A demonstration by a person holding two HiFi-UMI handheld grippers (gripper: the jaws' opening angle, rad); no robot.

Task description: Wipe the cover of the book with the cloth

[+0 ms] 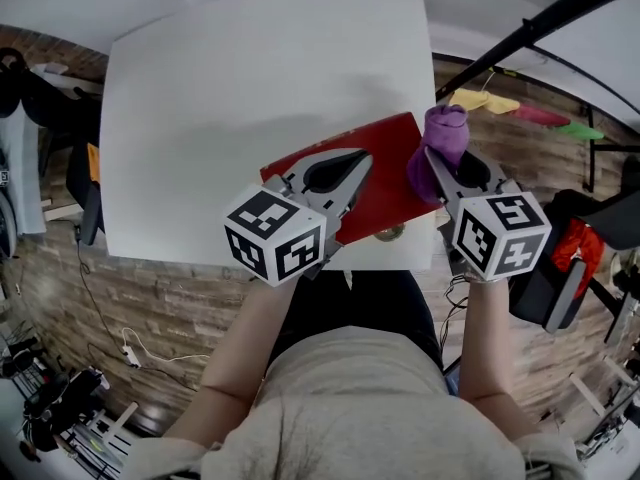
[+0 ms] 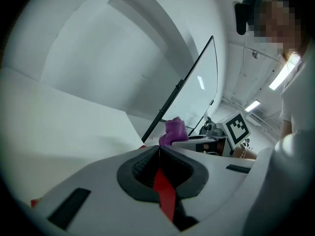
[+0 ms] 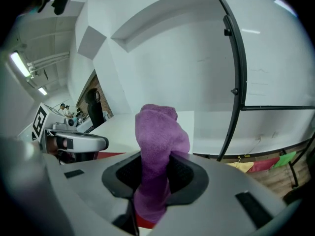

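Pinching purple cloth [image 1: 445,133], right gripper [image 1: 446,168] overlaps red book [image 1: 392,180].

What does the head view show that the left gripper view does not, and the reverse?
Only the head view: the whole white table, and most of the red book near its front edge, beneath the left gripper. Only the left gripper view: red visible between its closed jaws. Both: the purple cloth held by the right gripper.
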